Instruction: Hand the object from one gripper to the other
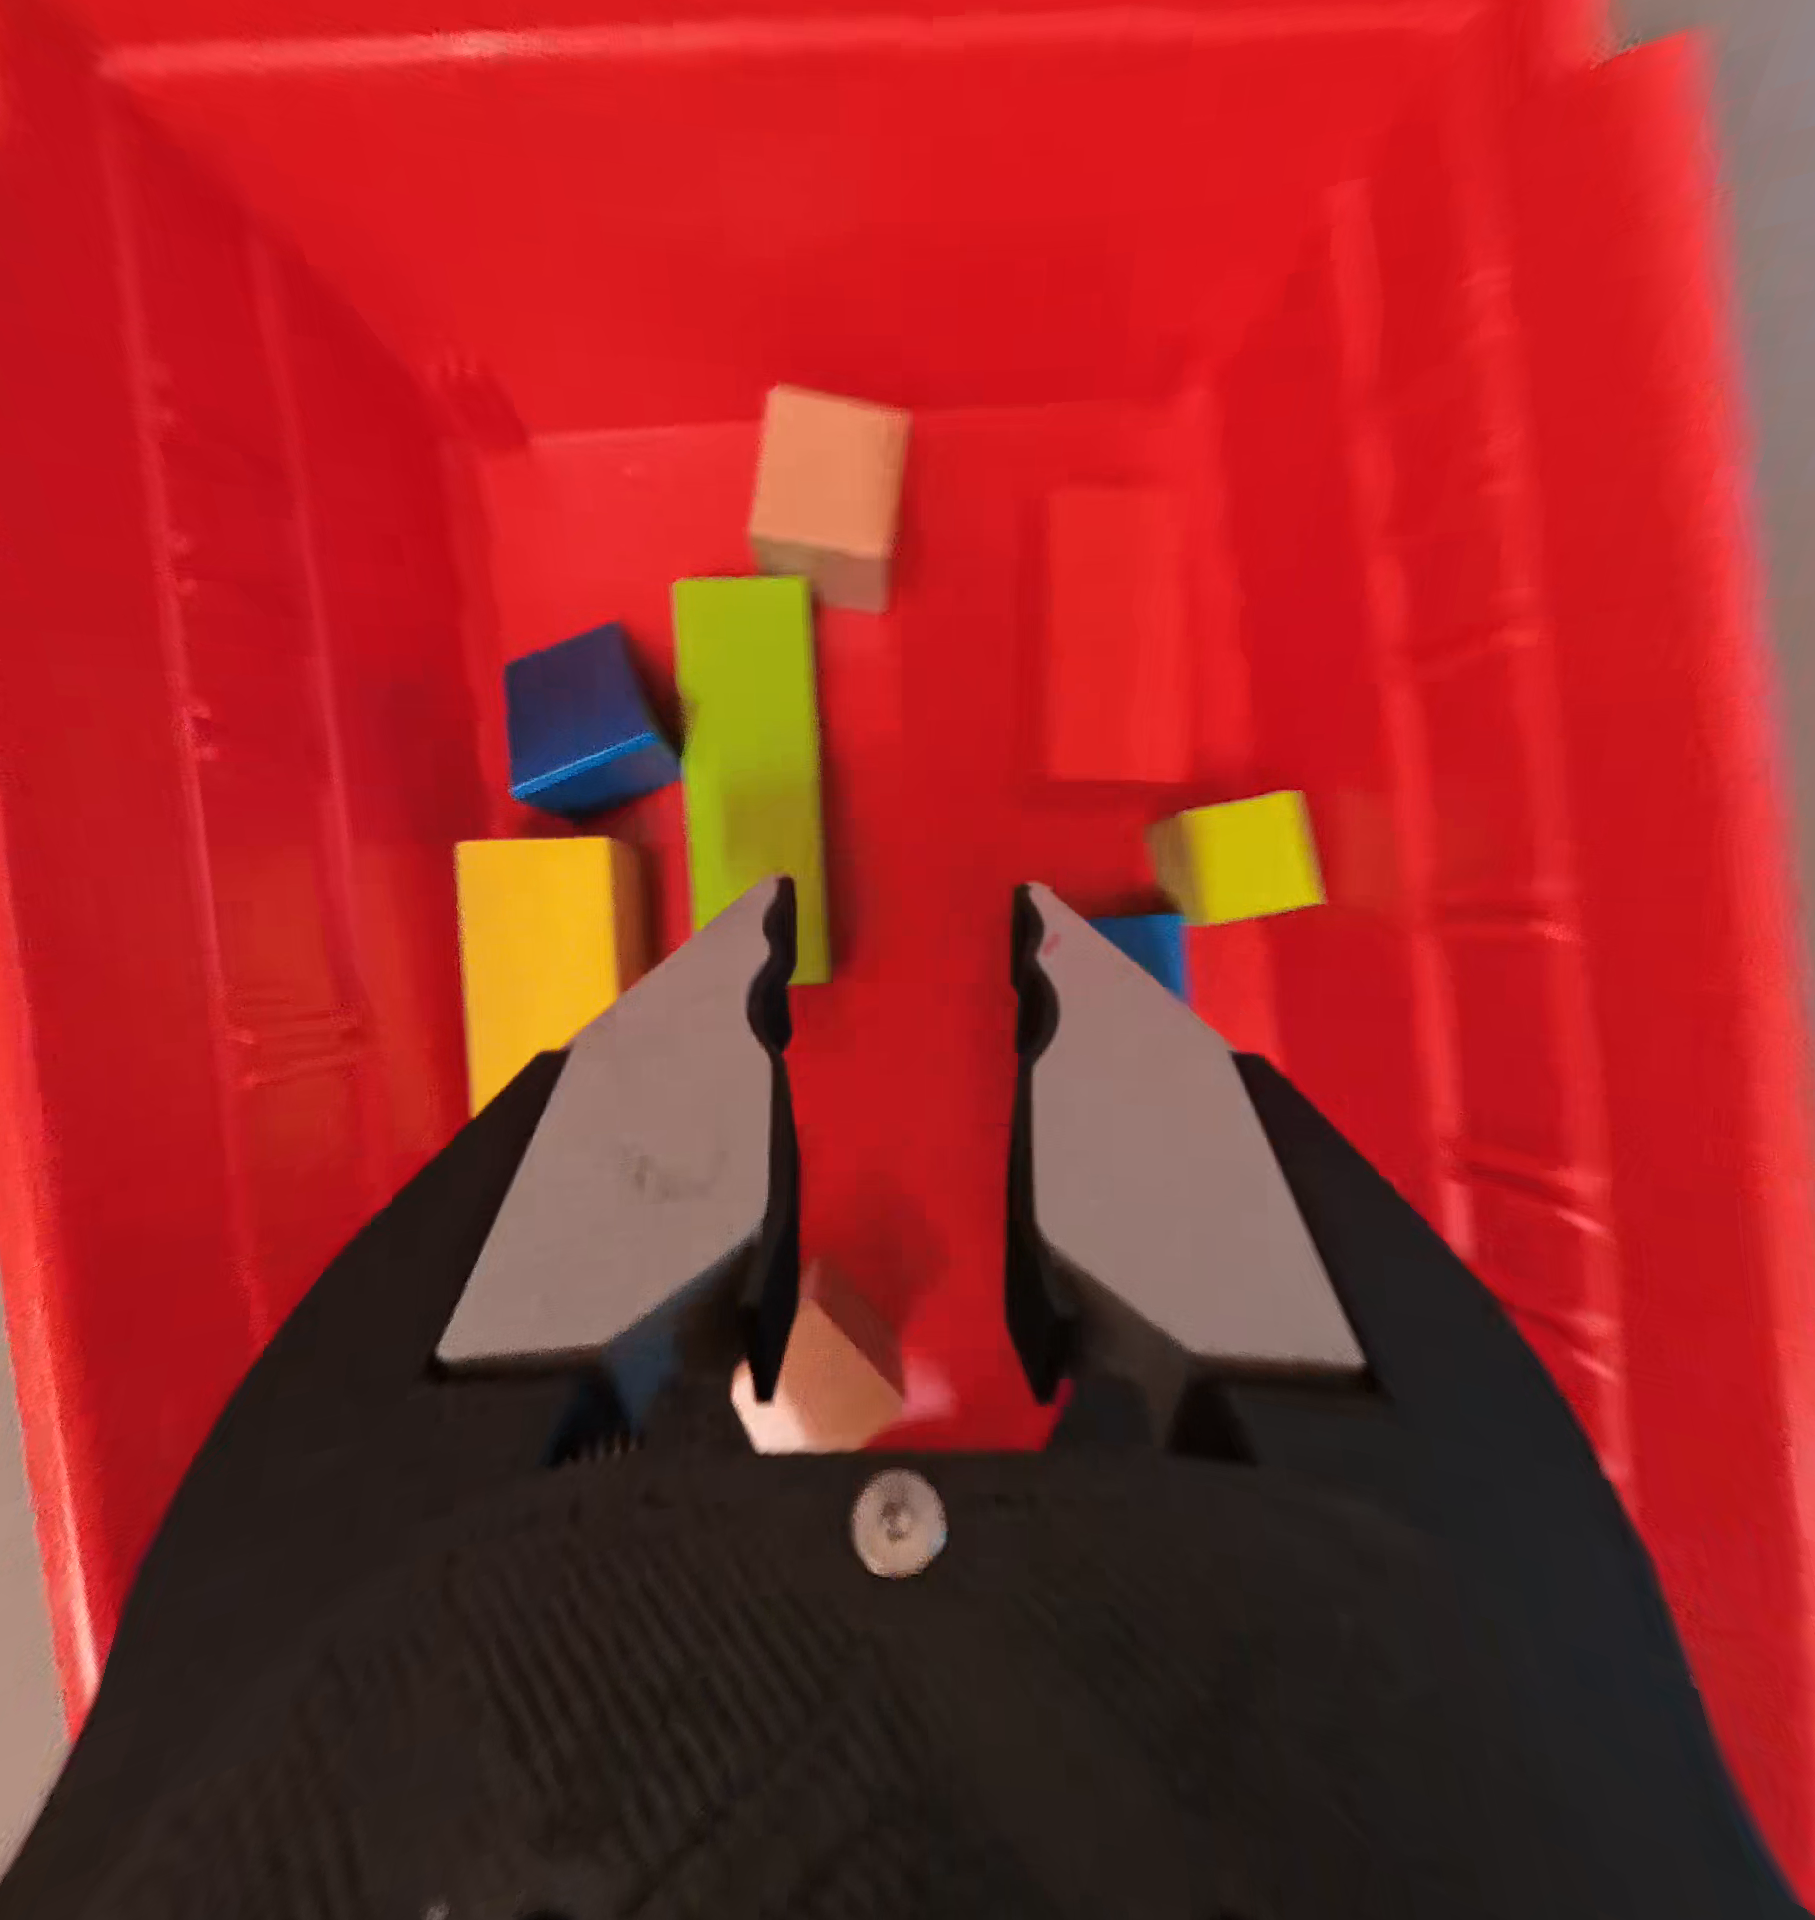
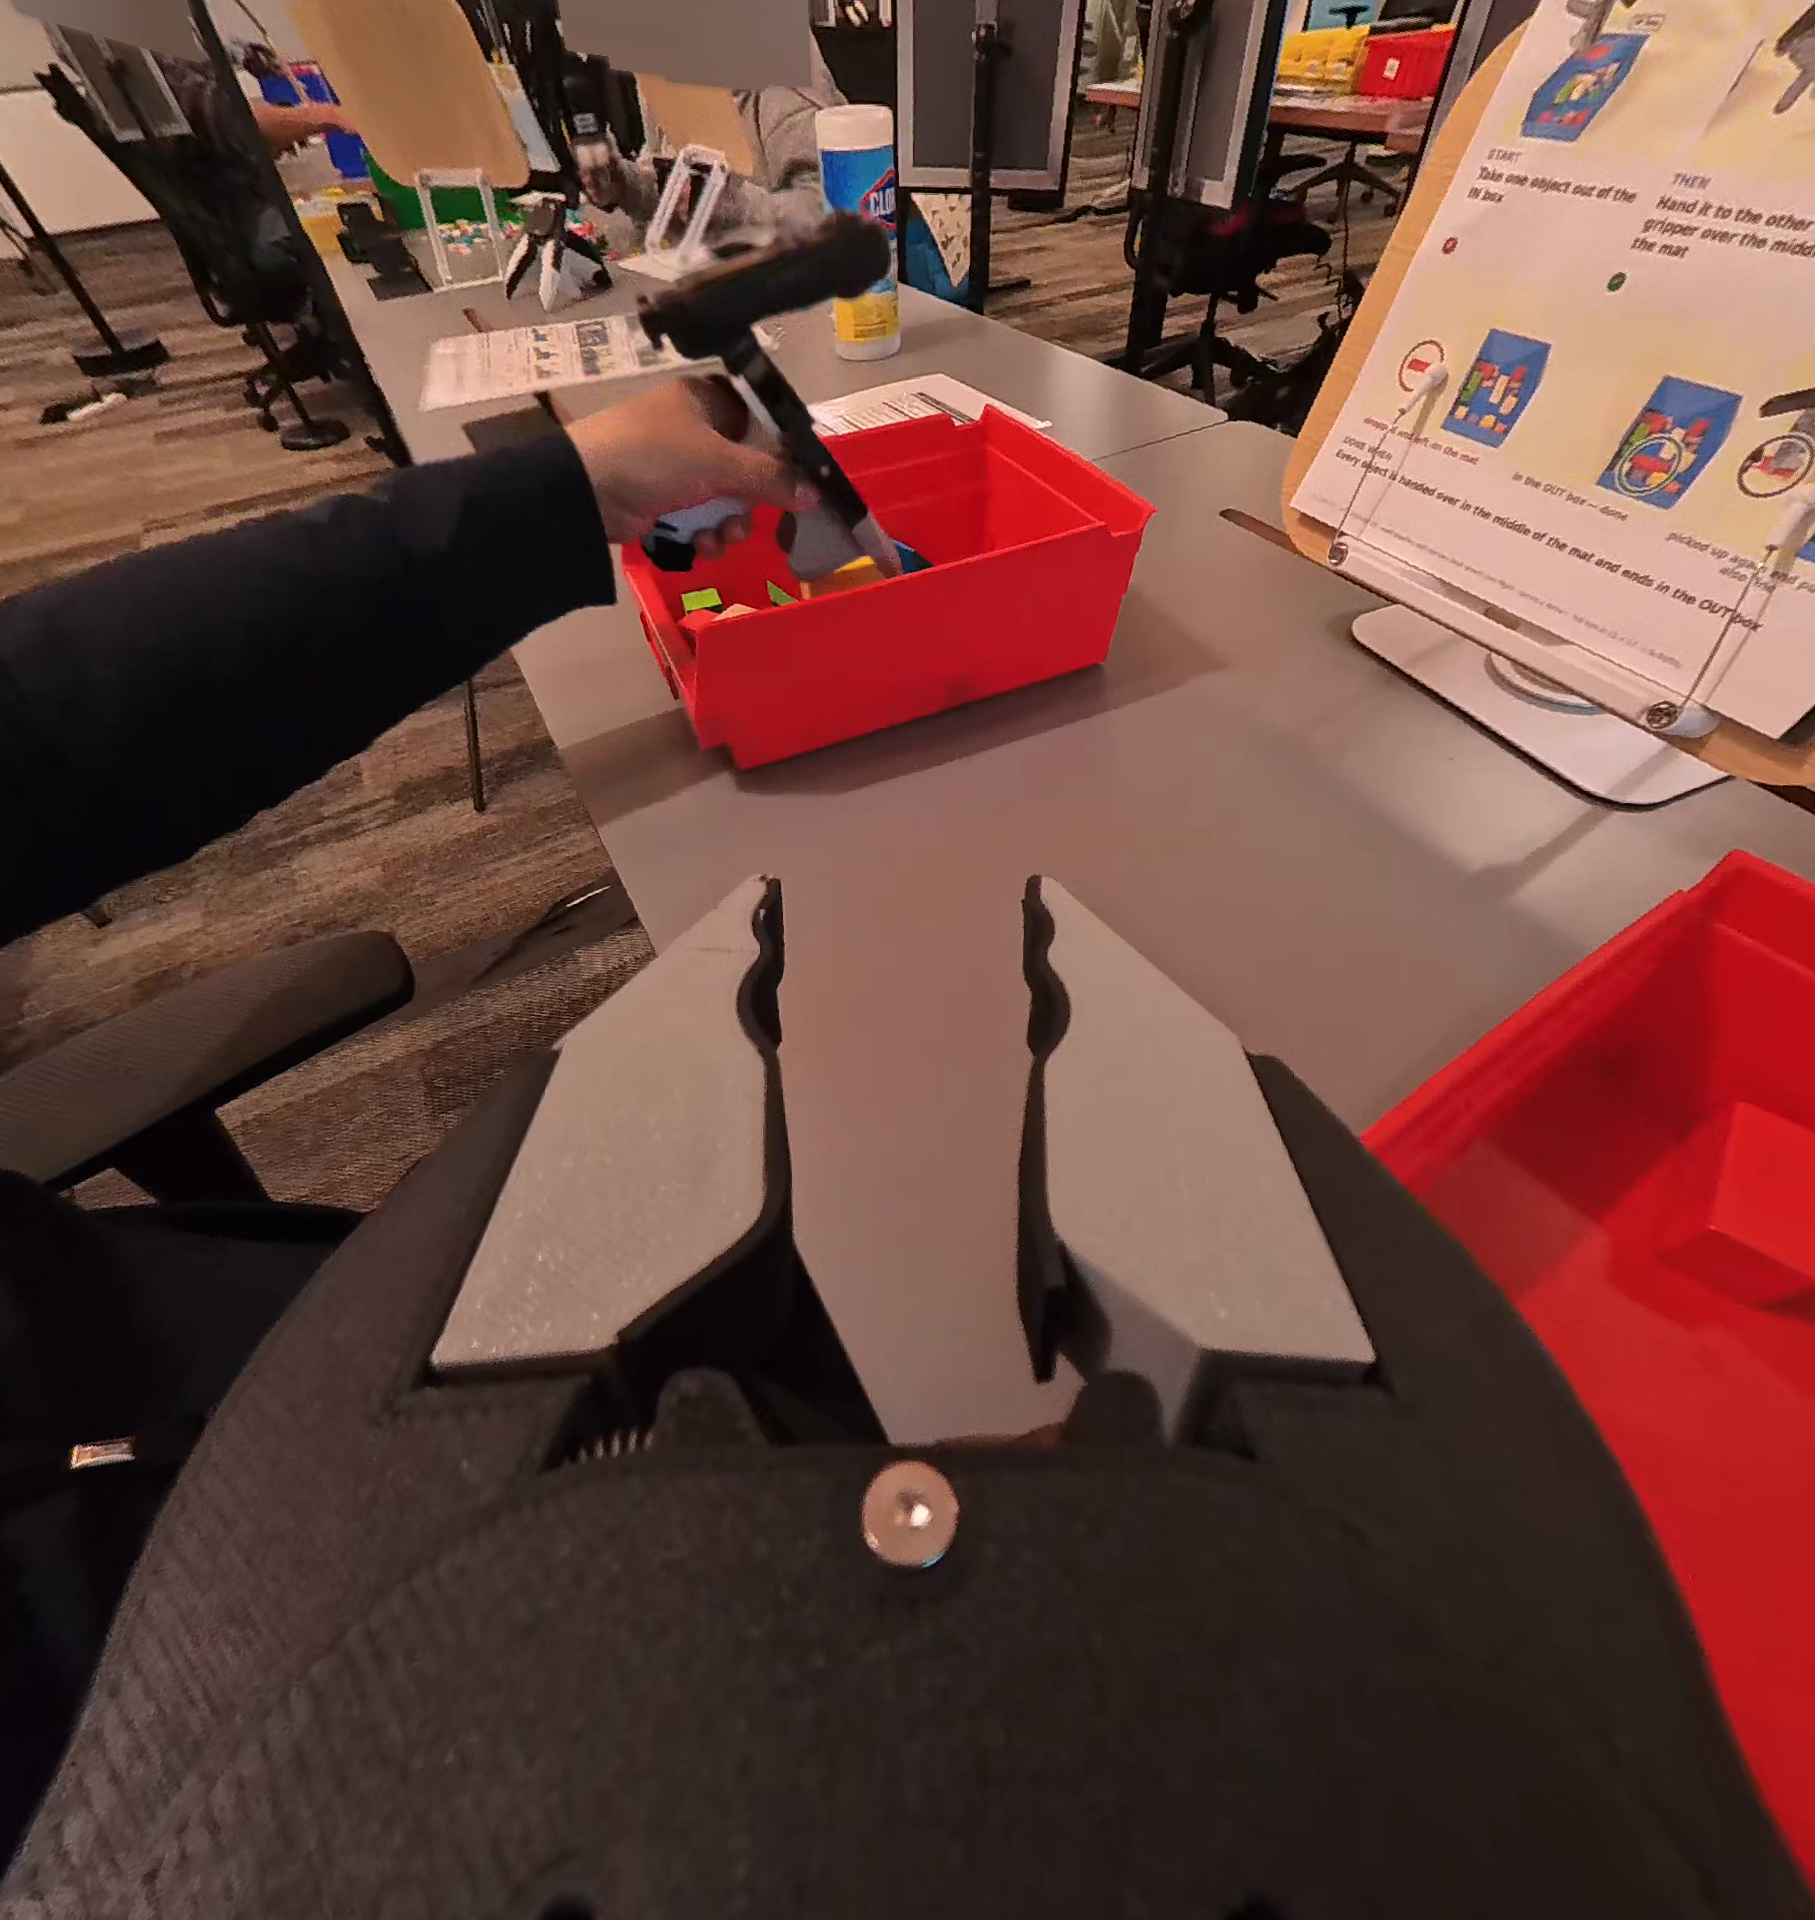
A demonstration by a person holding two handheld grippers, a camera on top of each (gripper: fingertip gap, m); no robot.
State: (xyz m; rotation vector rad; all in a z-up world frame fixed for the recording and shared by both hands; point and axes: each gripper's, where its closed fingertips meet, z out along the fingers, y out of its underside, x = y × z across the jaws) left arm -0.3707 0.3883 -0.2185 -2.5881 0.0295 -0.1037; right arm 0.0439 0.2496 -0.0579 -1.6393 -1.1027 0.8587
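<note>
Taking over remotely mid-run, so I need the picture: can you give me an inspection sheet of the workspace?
Surface: grey table, bare in front of the right gripper.
Job's things: far red bin holds coloured blocks, including a green bar and tan cube; near red bin holds one red block.
Clutter: wipes canister, instruction board.
Grippers: left gripper open inside the far bin, empty; right gripper open, empty.
Cables: nothing seen.
Surroundings: office, other desks, chairs.
</note>
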